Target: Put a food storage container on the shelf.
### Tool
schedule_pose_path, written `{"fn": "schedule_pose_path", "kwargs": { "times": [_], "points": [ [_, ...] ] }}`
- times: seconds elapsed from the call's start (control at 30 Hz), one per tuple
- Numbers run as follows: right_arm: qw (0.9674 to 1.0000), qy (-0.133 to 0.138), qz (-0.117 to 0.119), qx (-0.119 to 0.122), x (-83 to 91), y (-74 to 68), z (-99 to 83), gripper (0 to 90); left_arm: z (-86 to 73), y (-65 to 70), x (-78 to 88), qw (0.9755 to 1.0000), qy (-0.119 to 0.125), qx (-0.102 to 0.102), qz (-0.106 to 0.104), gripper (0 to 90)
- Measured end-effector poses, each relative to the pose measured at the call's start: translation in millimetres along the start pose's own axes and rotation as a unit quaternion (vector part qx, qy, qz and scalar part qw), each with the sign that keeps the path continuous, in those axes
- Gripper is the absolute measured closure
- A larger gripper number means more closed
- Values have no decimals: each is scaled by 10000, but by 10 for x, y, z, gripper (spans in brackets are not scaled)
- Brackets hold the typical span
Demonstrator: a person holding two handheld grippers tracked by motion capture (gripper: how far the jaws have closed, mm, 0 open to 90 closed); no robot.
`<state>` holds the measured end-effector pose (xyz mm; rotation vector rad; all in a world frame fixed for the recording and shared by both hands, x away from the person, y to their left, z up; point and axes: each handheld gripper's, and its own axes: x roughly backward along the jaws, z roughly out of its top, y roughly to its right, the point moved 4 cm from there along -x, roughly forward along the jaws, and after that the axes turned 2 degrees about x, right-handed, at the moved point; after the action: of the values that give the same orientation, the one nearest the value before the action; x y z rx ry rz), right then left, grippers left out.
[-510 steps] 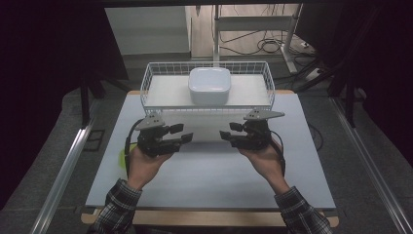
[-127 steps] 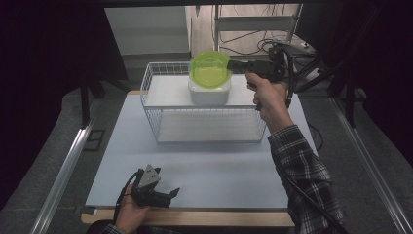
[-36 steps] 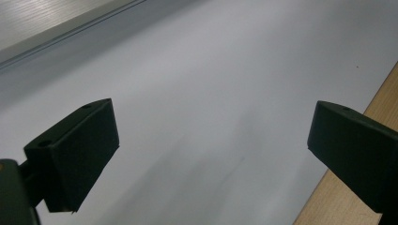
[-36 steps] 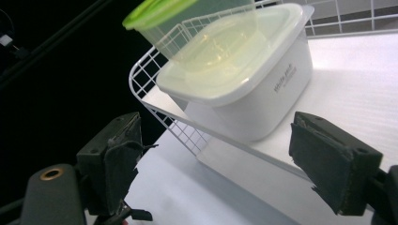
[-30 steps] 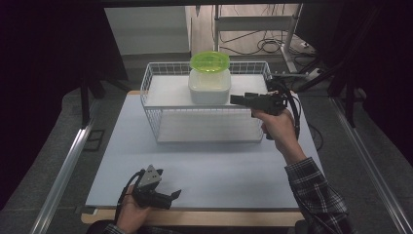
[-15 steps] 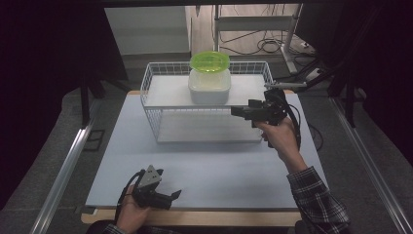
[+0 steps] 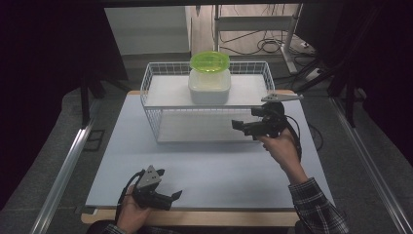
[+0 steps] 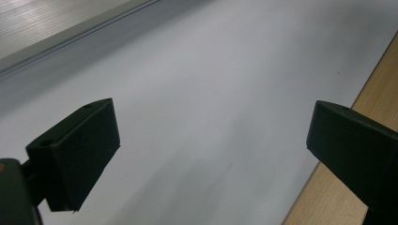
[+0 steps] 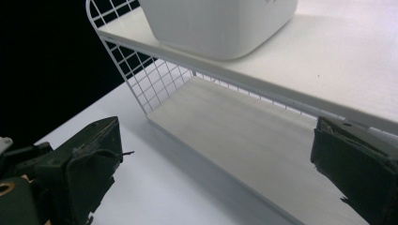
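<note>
Green bowl (image 7: 209,61) sits on top of the white container (image 7: 209,87), on the upper shelf of the wire rack (image 7: 151,114). That stack is above your right tongs (image 7: 242,127) and off beyond their tips.

Right tongs: jaws spread wide, have just been opening, nothing between them. The right gripper view has the shelf's front edge just ahead of the tips and the container's base (image 9: 220,23) above them.

Left tongs (image 7: 171,199): also spread and empty, low over the white mat (image 7: 219,170) at your near edge, well apart from the rack. The wooden table edge (image 8: 338,187) is beside one jaw.

My read is that the placing is done and the step now is backing off cleanly.

- Pull the right tongs straight back toward you, along their own axis. Don't sweep sideways.
- Leave the jaws spread until the tips are clear of the wire front, so a closing pad can't snag the mesh.
- Stay below the shelf lip. A knock upward could shake the bowl off, and it looks only loosely seated.
- Watch the trailing cable near the rack's right corner.
- Left tongs are fine parked where they are.
</note>
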<state>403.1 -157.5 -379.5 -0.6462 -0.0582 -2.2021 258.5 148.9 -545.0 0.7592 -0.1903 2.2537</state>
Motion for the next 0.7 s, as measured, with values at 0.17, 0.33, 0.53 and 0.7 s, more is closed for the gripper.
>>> {"fn": "schedule_pose_path", "kwargs": {
  "times": [0.17, 0.33, 0.53, 0.7],
  "points": [
    [9998, 10, -117, 160, -7, -25, -111, 30, 0, 1, 3, 10000, 11, 11, -2, 27],
    [9996, -28, -166, 235, -3, -35, -211, 29, -2, 3, 0, 10000, -16, -7, -1, 27],
    [9992, -77, -211, 321, -17, -40, -367, 29, -3, 7, -4, 10000, -50, -46, 7, 21],
    [9990, -143, -197, 374, -33, -58, -465, 29, -4, 14, -8, 10000, -47, -30, 6, 21]
  ]
}}
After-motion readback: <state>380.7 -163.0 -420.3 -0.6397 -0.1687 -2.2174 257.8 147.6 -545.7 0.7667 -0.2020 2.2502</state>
